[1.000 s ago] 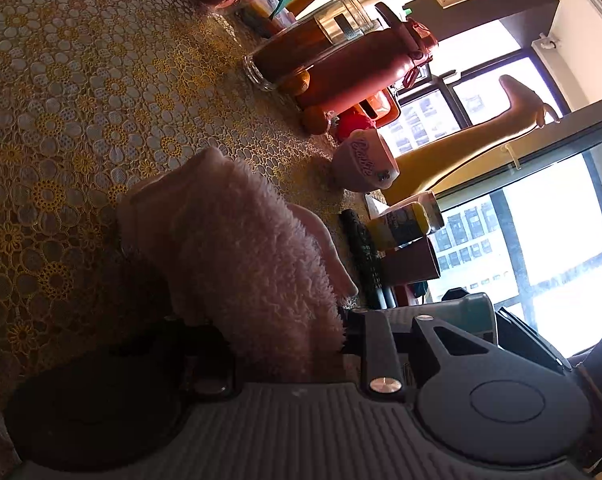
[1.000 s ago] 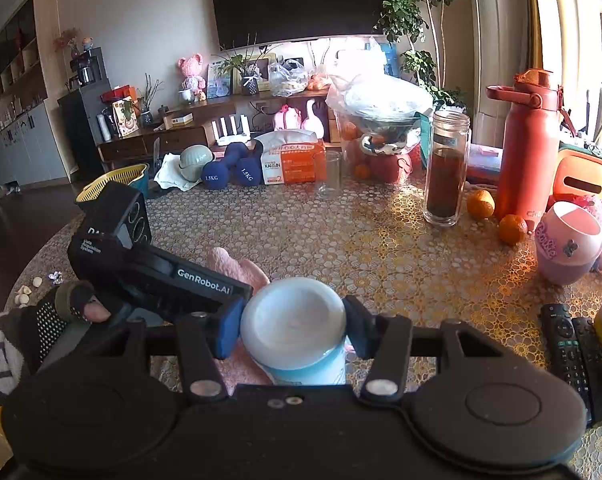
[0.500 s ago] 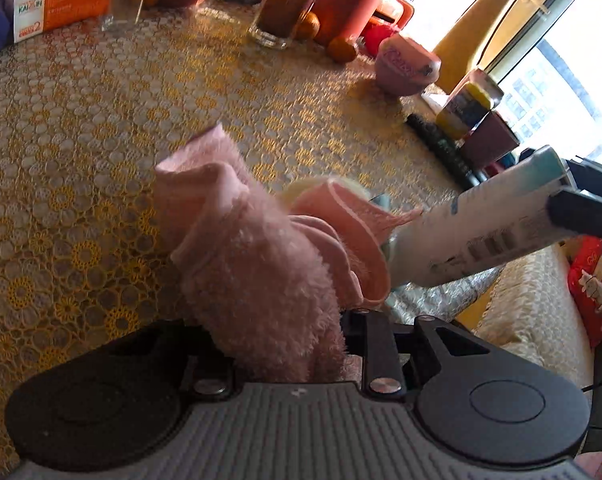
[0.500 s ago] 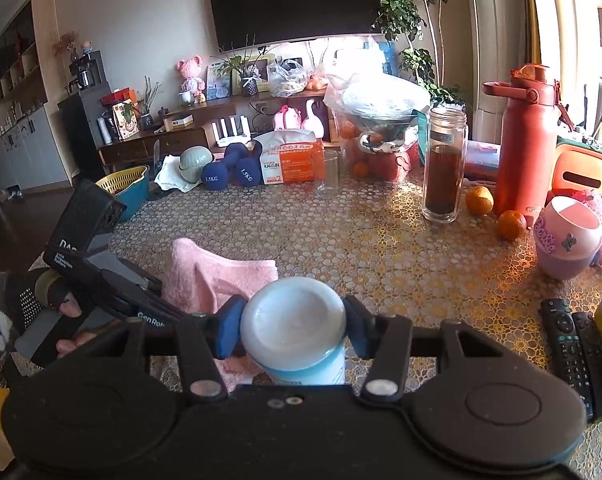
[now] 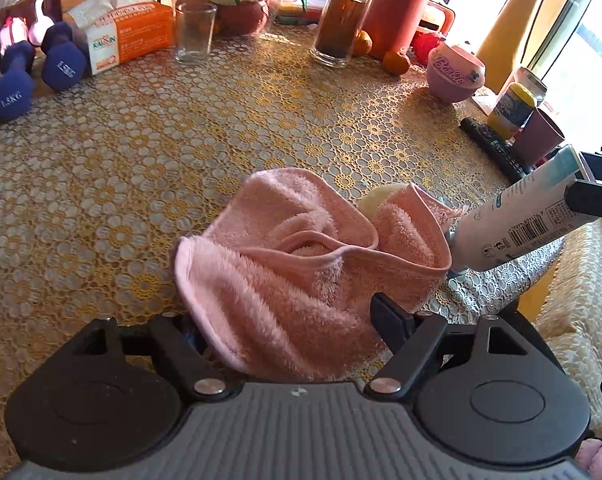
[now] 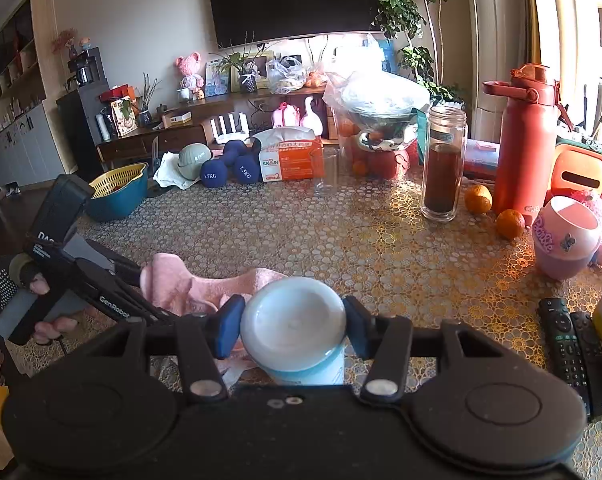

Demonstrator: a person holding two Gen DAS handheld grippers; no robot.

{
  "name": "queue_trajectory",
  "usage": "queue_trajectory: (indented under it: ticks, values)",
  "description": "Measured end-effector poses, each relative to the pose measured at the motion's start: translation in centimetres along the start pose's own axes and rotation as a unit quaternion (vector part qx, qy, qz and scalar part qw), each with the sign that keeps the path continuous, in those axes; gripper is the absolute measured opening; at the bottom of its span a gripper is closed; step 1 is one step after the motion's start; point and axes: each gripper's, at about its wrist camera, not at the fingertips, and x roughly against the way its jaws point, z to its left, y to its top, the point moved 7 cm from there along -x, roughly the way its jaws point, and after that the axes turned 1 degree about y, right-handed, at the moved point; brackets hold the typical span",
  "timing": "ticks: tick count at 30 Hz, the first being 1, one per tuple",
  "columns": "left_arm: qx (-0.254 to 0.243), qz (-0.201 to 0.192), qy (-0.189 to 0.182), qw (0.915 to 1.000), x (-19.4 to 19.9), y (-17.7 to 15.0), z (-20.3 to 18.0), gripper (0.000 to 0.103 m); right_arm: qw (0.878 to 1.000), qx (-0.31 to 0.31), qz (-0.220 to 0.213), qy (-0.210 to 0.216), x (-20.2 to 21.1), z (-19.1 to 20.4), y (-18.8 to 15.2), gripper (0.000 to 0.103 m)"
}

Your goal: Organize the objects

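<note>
A pink fluffy towel (image 5: 301, 264) lies crumpled on the lace tablecloth (image 5: 181, 152) near the front edge. My left gripper (image 5: 289, 320) is open with its fingers spread around the towel's near part. The towel also shows in the right wrist view (image 6: 189, 288), with the left gripper (image 6: 137, 280) at it. My right gripper (image 6: 293, 324) is shut on a white and light-blue tube (image 6: 297, 328), cap end toward the camera. In the left wrist view the tube (image 5: 517, 224) slants down beside the towel's right edge. A pale round object (image 5: 375, 200) peeks from under the towel.
Far side of the table: blue dumbbells (image 5: 33, 72), orange tissue box (image 5: 129, 36), empty glass (image 5: 193, 32), jar of dark liquid (image 6: 443, 168), red flask (image 6: 525, 140), oranges (image 6: 509, 224). At right: pink cup (image 6: 565, 236), two remotes (image 6: 573, 348), yellow bottle (image 5: 513, 108).
My left gripper has opened and tilted upright, and the towel has dropped from being held up to lying on the table. The right gripper has stayed still with the tube.
</note>
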Motion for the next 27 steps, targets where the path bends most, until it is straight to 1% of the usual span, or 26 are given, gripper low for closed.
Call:
queue_trajectory:
  ticks: [1, 2, 4, 7, 9, 12, 14, 16, 18, 19, 21, 22, 23, 27]
  values:
    - [0.004, -0.006, -0.001, 1.0, 0.5, 0.1, -0.1, 0.08, 1.0, 0.0, 0.0, 0.0, 0.0, 0.0, 0.0, 0.052]
    - [0.013, -0.013, -0.014, 0.9997, 1.0, 0.2, -0.3, 0.083, 1.0, 0.0, 0.0, 0.0, 0.0, 0.0, 0.0, 0.052]
    - [0.019, -0.018, -0.035, 0.9991, 1.3, 0.2, -1.2, 0.085, 1.0, 0.0, 0.0, 0.0, 0.0, 0.0, 0.0, 0.052]
    - [0.016, -0.019, -0.038, 0.999, 0.5, 0.4, -3.0, 0.085, 1.0, 0.0, 0.0, 0.0, 0.0, 0.0, 0.0, 0.052]
    - [0.011, -0.014, -0.026, 0.9995, -0.8, 0.3, -4.0, 0.09, 1.0, 0.0, 0.0, 0.0, 0.0, 0.0, 0.0, 0.052]
    - [0.011, -0.003, 0.004, 0.9999, -3.1, 0.2, -4.1, 0.091, 1.0, -0.002, 0.0, -0.001, 0.0, 0.1, 0.0, 0.052]
    - [0.012, -0.004, 0.024, 0.9996, -4.2, 0.1, -4.0, 0.091, 1.0, 0.0, 0.001, -0.001, 0.0, 0.1, 0.0, 0.052]
    - [0.01, -0.017, 0.031, 0.9993, -4.5, 0.3, -4.0, 0.091, 1.0, 0.002, 0.001, -0.001, -0.1, 0.2, 0.1, 0.052]
    - [0.024, -0.023, 0.03, 0.999, -4.4, 0.4, -3.8, 0.09, 1.0, 0.001, 0.001, -0.001, -0.1, 0.3, 0.1, 0.052]
    - [0.03, -0.028, 0.026, 0.9988, -4.3, 0.5, -3.7, 0.087, 1.0, 0.001, 0.001, 0.0, -0.1, 0.2, 0.1, 0.052]
    - [0.04, -0.038, 0.035, 0.9978, -3.9, 0.5, -3.2, 0.06, 1.0, 0.001, 0.001, 0.0, -0.1, 0.2, 0.1, 0.052]
    - [0.049, -0.042, 0.037, 0.9972, -3.6, 0.6, -2.8, 0.054, 1.0, 0.0, 0.001, 0.0, -0.1, 0.2, 0.1, 0.052]
    - [0.058, -0.046, 0.031, 0.9967, -3.4, 0.6, -2.5, 0.043, 1.0, 0.0, 0.0, 0.0, -0.1, 0.2, 0.1, 0.052]
    - [0.081, -0.061, 0.016, 0.9947, -2.5, 0.8, -2.1, 0.028, 1.0, 0.0, 0.0, 0.0, -0.1, 0.2, 0.1, 0.052]
